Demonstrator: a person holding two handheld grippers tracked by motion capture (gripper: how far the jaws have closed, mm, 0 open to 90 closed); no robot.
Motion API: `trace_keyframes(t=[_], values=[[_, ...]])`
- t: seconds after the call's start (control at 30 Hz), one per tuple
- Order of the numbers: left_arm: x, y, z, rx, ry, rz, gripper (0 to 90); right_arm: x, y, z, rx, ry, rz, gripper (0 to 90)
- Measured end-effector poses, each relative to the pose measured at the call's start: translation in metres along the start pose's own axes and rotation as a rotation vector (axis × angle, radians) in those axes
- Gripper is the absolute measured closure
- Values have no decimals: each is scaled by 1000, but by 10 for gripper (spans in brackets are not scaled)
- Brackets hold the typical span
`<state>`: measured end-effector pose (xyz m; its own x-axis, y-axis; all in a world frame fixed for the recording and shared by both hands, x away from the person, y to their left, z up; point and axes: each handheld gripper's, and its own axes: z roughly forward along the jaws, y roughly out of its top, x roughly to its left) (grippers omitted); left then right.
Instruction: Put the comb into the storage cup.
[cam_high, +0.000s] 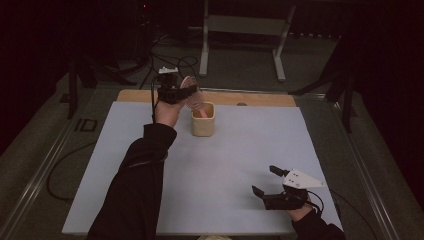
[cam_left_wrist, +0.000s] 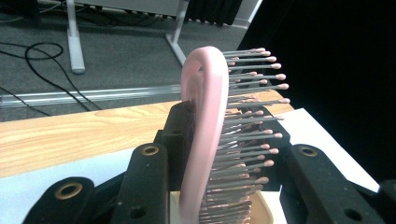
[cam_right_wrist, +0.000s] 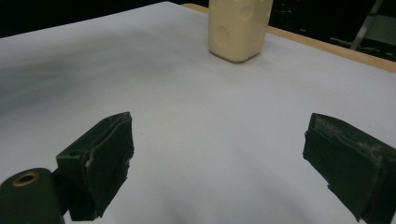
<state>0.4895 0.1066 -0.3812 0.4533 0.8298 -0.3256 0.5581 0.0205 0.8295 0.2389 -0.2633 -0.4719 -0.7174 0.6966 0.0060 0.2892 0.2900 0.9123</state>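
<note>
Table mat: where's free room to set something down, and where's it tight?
The mat is bare from the cream cup down to the right gripper, and right of the cup. It is tight at the far edge, where the left gripper holds a pink hairbrush over the cup.

We see a pink hairbrush (cam_left_wrist: 205, 135) with grey, pink-tipped bristles, held tilted, its handle end dipping into a cream square cup (cam_high: 203, 120). The cup stands upright near the table's far edge, left of centre.
</note>
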Motion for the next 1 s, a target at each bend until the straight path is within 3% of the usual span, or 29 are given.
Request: trace_keyframes(t=[0.6,1.0], values=[[8,-10,7,19,-17,-35,649,0,0,1,5,1,-1,84],[12,-10,5,43,26,-37,632,0,0,1,7,3,0,84]])
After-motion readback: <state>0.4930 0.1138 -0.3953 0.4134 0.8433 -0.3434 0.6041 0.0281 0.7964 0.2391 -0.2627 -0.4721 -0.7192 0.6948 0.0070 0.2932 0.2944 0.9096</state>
